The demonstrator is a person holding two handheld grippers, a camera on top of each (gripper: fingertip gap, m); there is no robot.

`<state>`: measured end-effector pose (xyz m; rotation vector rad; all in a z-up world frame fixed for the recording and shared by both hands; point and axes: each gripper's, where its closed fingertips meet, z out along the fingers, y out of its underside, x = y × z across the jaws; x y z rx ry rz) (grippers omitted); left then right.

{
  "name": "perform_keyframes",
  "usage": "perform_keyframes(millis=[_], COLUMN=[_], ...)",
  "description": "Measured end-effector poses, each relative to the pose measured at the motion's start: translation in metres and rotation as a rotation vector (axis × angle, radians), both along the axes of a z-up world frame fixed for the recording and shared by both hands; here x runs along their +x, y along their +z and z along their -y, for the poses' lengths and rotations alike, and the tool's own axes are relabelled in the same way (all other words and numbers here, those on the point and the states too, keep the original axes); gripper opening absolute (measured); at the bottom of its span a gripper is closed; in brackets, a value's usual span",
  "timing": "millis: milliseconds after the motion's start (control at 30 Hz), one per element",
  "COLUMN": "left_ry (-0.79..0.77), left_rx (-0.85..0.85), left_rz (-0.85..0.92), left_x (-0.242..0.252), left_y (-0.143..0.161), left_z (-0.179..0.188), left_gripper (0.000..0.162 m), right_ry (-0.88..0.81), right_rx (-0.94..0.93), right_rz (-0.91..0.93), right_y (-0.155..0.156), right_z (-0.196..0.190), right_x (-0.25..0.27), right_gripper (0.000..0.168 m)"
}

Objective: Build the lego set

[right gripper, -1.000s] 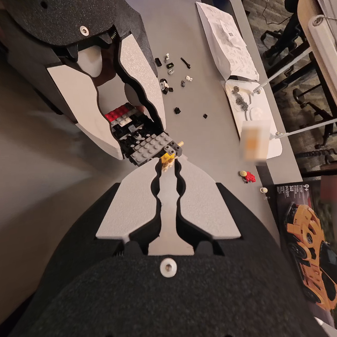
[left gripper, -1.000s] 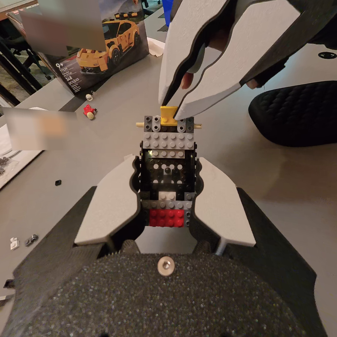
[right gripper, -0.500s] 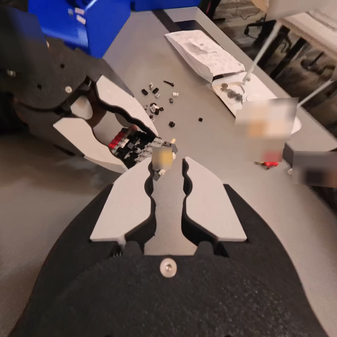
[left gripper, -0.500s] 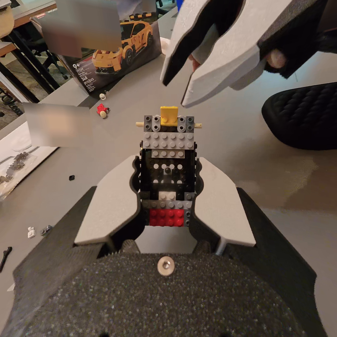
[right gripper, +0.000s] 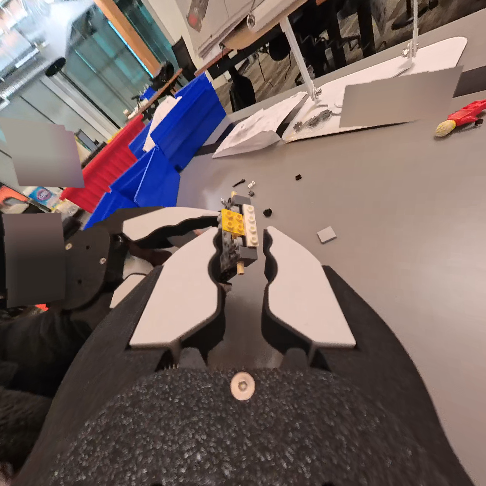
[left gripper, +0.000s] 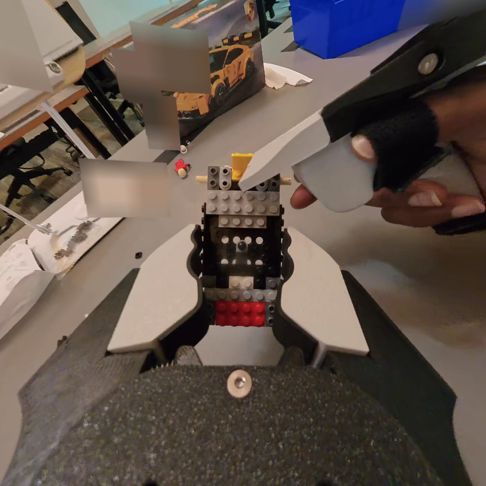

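Note:
My left gripper (left gripper: 242, 231) is shut on the sides of the lego chassis (left gripper: 242, 263), a black, grey and red build held above the grey table (left gripper: 368, 276). A yellow brick (left gripper: 240, 164) sits on the chassis's far end, between grey bricks with a tan axle. One finger (left gripper: 276, 163) of my right gripper reaches in from the right, its tip on that end beside the yellow brick. In the right wrist view my right gripper (right gripper: 240, 231) is open. The chassis end with the yellow brick (right gripper: 232, 220) and a white piece (right gripper: 251, 226) lies between its fingers.
The lego box (left gripper: 231, 73) stands at the back, with a blue bin (left gripper: 342, 26) behind it. A small red assembly (left gripper: 181, 168), a parts bag (left gripper: 71, 242) and a booklet (right gripper: 252, 131) lie on the left. Loose small pieces (right gripper: 249, 186) and a grey tile (right gripper: 326, 234) lie on the table. Less than 4 cm separates the two grippers' tips.
My right gripper has opened and let go of the yellow brick, which stays on the chassis. It lifted away, then swung round to the right side and came back to that end.

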<state>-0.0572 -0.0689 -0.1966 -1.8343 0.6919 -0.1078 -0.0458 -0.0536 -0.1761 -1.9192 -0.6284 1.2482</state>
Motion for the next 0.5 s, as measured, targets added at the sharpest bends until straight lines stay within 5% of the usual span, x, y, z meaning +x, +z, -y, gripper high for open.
perform_keyframes(millis=[233,500], left_ry=[0.042,0.051], left_rx=[0.08,0.154], left_rz=[-0.023,-0.086], left_x=[0.0,-0.001], left_y=[0.011,0.017], left_z=[-0.001,0.0], left_gripper=[0.058,0.057], right_ry=[-0.045,-0.019], right_rx=[0.032,0.235], right_rz=[-0.081,0.024], right_y=[0.012,0.02], right_z=[-0.005,-0.001], right_x=[0.0,0.0], right_gripper=[0.018,0.018])
